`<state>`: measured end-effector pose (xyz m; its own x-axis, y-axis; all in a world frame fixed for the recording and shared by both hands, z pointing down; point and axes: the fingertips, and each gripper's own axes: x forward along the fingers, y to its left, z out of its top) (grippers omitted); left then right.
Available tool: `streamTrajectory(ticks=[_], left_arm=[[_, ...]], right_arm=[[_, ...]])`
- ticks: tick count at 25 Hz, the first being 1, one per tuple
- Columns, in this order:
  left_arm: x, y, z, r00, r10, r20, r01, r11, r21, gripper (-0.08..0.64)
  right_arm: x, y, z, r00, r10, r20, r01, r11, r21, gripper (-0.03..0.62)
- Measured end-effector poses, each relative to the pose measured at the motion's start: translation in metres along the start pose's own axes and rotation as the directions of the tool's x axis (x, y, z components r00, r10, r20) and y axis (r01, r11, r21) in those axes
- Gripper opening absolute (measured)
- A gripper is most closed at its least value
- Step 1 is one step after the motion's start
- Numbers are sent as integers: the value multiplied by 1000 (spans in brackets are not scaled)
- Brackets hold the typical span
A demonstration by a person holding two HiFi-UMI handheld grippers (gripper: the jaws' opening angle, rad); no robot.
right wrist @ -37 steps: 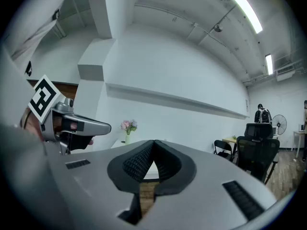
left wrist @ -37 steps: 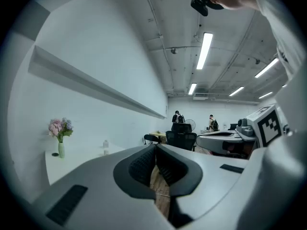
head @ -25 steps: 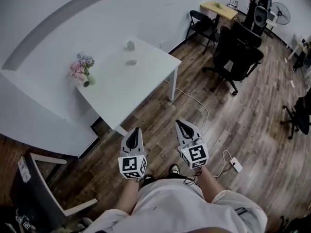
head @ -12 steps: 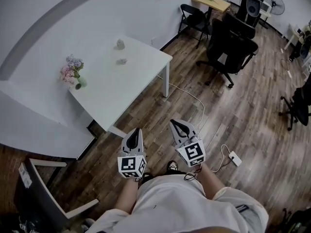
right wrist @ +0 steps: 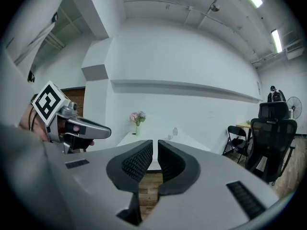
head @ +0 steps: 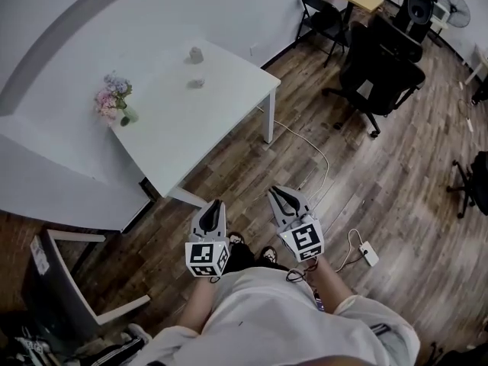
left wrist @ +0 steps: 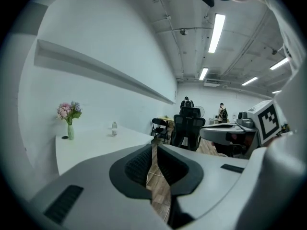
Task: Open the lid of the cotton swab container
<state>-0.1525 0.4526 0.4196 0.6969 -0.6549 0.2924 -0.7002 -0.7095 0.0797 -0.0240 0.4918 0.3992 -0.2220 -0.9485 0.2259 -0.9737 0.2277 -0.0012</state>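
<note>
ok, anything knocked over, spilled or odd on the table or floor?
Nothing stands out. On the table the flower vase stands upright near the edge; the small container and the smaller item by it are too small to judge. A loose cable trails across the floor to a power strip, nothing more.

1. I'm standing in an office-type workroom.
2. Black swivel chairs (head: 381, 71) and a folding chair (head: 324, 21) stand on the wood-plank floor (head: 396, 197).
3. There's a plain white table (head: 206, 124), ceiling strip lights (left wrist: 217, 27) and a power strip (head: 370, 256).
</note>
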Motion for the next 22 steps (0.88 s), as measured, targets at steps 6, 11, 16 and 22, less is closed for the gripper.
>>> streamTrajectory(ticks=[6, 11, 16, 22], left_arm=[[50, 29, -7, 999, -1, -46, 0, 1000, -24, 97], [122, 52, 5, 997, -59, -48, 57, 997, -43, 98], [193, 98, 42, 993, -111, -34, 110, 994, -16, 98], [254, 158, 65, 990, -139, -29, 138, 990, -25, 98]], right_arm=[[44, -19, -13, 999, 7, -52, -7, 1000, 15, 49], [88, -60, -12, 995, -36, -90, 36, 999, -2, 60], [154, -97, 11, 991, -87, -103, 86, 996, -8, 64], [230, -113, 23, 986, -86, -144, 87, 996, -2, 69]])
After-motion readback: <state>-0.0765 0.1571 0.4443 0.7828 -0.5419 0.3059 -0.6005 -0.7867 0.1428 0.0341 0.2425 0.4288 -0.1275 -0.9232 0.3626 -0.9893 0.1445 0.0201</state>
